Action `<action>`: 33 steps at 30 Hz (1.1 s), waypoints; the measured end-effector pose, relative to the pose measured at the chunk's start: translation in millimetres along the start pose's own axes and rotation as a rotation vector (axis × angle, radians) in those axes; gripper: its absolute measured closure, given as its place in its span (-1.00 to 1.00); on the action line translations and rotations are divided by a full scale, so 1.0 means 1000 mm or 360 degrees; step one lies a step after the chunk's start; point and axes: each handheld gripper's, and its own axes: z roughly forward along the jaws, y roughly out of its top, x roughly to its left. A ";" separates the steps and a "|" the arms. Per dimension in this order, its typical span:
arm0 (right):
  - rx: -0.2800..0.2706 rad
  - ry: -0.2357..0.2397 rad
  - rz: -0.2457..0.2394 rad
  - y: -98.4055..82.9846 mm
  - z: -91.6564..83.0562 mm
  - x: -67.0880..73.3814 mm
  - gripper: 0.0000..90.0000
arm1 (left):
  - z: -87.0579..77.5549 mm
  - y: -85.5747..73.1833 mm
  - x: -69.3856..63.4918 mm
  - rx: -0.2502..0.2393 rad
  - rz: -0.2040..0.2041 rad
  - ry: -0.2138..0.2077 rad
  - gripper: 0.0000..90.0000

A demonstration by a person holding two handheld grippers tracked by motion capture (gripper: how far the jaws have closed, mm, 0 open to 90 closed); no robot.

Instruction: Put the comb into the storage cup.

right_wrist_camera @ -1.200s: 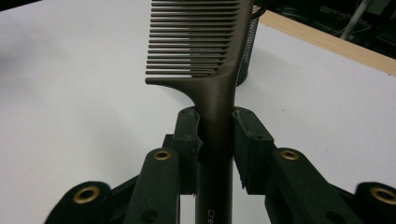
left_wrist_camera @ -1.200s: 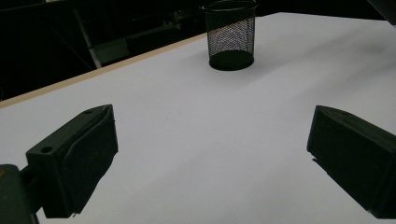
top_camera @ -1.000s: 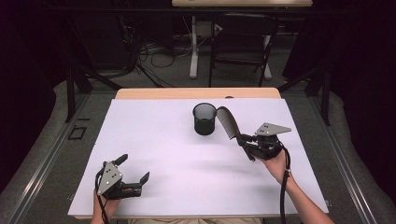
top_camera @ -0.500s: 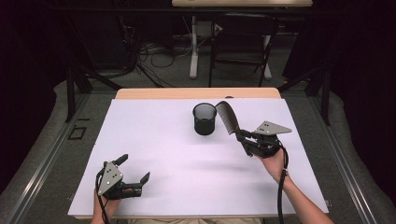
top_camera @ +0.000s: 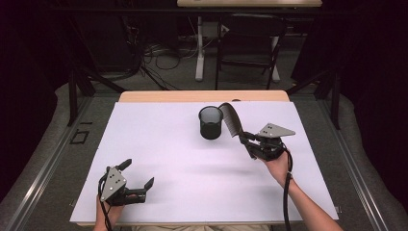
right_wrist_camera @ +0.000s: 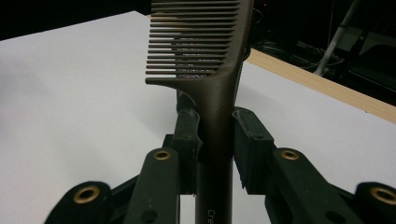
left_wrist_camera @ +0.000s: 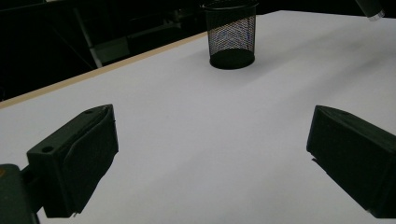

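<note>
A dark brown comb stands tilted, teeth end up, just right of a black mesh cup on the white sheet. My right gripper is shut on the comb's handle and holds it above the table. In the right gripper view the two pads press the comb from both sides, my right gripper pointing along it. My left gripper rests open near the front left corner. In the left gripper view its jaws stand wide apart, my left gripper facing the mesh cup across bare sheet.
The table's wooden far edge runs behind the cup. Beyond it are a dark floor, cables and a chair frame. Black cables trail from both grippers toward the front edge.
My right gripper has shifted the comb slightly up and toward the mesh cup. The left gripper has stayed where it was.
</note>
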 end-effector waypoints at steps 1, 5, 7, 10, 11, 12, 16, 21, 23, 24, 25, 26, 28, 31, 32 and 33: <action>-0.0010 -0.0003 -0.0001 0.001 0.000 0.000 0.61 | 0.000 0.000 0.000 0.0001 0.0001 0.0002 -0.95; -0.0027 -0.0011 -0.0001 0.003 0.001 0.000 0.61 | 0.000 0.000 0.000 0.0002 0.0006 0.0002 -0.95; -0.0033 -0.0011 0.0000 0.005 0.001 0.000 0.61 | 0.000 0.000 0.000 0.0003 0.0006 0.0003 -0.95; -0.0041 -0.0014 -0.0004 0.007 0.002 0.000 0.61 | 0.000 0.000 0.000 0.0004 0.0008 0.0003 -0.95; -0.0043 -0.0014 -0.0001 0.007 0.002 0.000 0.61 | 0.000 0.000 0.000 0.0004 0.0008 0.0003 -0.95; -0.0046 -0.0013 -0.0005 0.008 0.002 0.000 0.61 | 0.000 0.000 0.000 0.0004 0.0007 0.0001 -0.95; -0.0053 -0.0016 -0.0008 0.011 0.003 0.001 0.61 | 0.000 0.000 0.000 0.0004 0.0007 0.0002 -0.95; -0.0067 -0.0019 -0.0007 0.014 0.004 0.000 0.61 | 0.001 0.000 0.000 0.0005 0.0009 0.0001 -0.95; -0.0071 -0.0018 -0.0010 0.015 0.004 0.000 0.61 | 0.001 0.000 0.000 0.0007 0.0012 -0.0002 -0.95; -0.0074 -0.0020 -0.0007 0.016 0.005 0.000 0.61 | 0.001 0.000 0.000 0.0006 0.0013 -0.0002 -0.95; -0.0074 -0.0019 -0.0009 0.016 0.005 0.000 0.61 | 0.001 0.000 0.000 0.0006 0.0011 -0.0002 -0.95; -0.0074 -0.0019 -0.0008 0.017 0.006 0.000 0.61 | 0.001 0.000 0.000 0.0005 0.0009 -0.0001 -0.95; -0.0075 -0.0018 -0.0011 0.018 0.009 0.000 0.61 | 0.000 0.000 0.000 0.0002 0.0004 0.0001 -0.95; -0.0077 -0.0014 -0.0012 0.021 0.012 0.000 0.61 | 0.000 0.000 0.000 0.0002 0.0003 -0.0001 -0.95; -0.0082 -0.0014 -0.0012 0.021 0.012 0.000 0.61 | 0.000 0.000 0.000 0.0003 0.0003 -0.0002 -0.95; -0.0083 -0.0014 -0.0010 0.022 0.013 0.000 0.61 | 0.000 0.000 0.000 0.0002 0.0003 -0.0002 -0.95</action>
